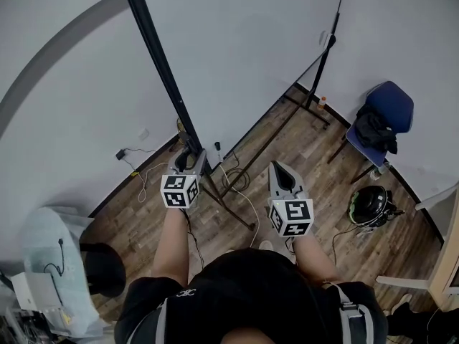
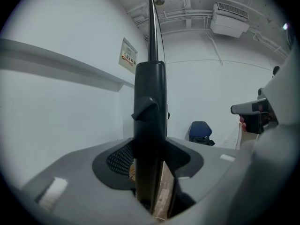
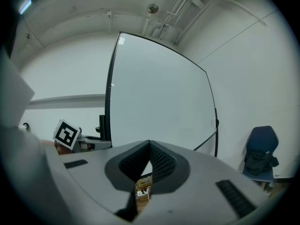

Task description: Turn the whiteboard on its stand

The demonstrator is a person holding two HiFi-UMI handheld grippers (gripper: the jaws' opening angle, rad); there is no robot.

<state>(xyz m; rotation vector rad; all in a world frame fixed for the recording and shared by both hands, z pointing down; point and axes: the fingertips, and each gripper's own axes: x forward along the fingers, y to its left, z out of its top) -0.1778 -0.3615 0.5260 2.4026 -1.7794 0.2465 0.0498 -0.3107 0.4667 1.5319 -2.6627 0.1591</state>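
Jaws of the left gripper are clamped on the black side frame of the whiteboard directly ahead, while the right gripper is closed on nothing beside it. One board on one stand: probably large, stiff and top-heavy, so the rigid frame edge gives better purchase than the slick face. Beyond lie one helmet and one blue chair.

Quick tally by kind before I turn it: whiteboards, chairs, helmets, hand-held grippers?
whiteboard: 1
blue chair: 1
helmet: 1
hand-held grippers: 2, the left hand-held gripper and the right hand-held gripper
total: 5
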